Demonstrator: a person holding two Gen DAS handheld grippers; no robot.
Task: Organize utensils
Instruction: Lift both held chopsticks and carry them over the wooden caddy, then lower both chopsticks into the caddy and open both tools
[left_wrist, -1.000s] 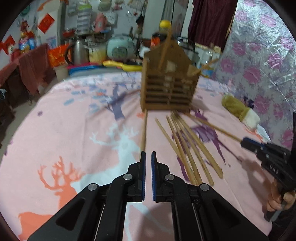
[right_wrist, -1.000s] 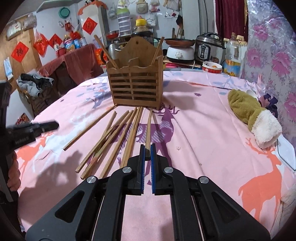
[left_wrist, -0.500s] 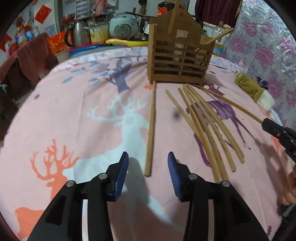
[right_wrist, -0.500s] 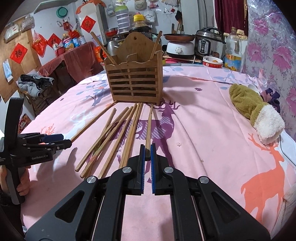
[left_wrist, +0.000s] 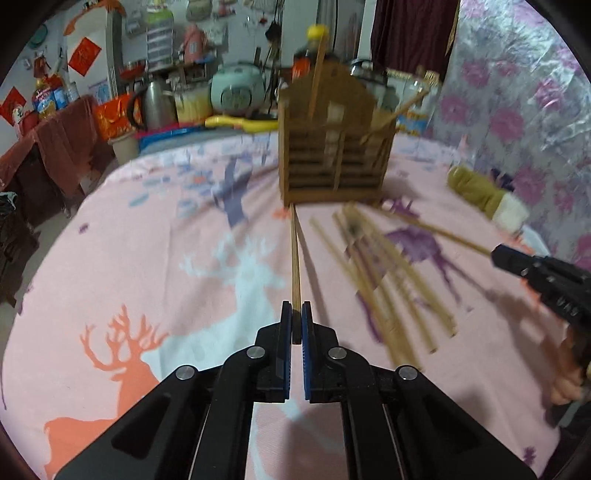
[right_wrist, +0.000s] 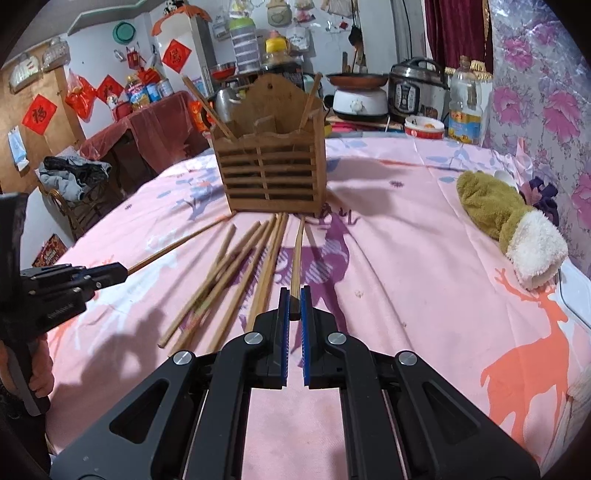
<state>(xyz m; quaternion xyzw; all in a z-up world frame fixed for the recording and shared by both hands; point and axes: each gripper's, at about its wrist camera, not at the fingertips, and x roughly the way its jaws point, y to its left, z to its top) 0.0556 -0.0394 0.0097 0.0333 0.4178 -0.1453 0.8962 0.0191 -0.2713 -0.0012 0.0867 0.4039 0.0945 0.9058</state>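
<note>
Left claw (left_wrist: 294, 325) clamped on one chopstick (left_wrist: 295, 258); right claw (right_wrist: 294, 306) clamped on another chopstick (right_wrist: 296, 254). Both sticks point at the wooden holder (right_wrist: 271, 173) mid-worktop (right_wrist: 406, 240). Loose chopsticks (right_wrist: 236, 273) fanned out on the cloth before it.

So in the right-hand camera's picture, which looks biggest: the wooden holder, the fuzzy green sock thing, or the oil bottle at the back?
As they look in that view, largest first:
1. Wooden utensil holder
2. Green and white plush sock, not far behind, though it lies nearer the camera, so true size is unsure
3. Oil bottle, clearly smallest, but also farthest away
</note>
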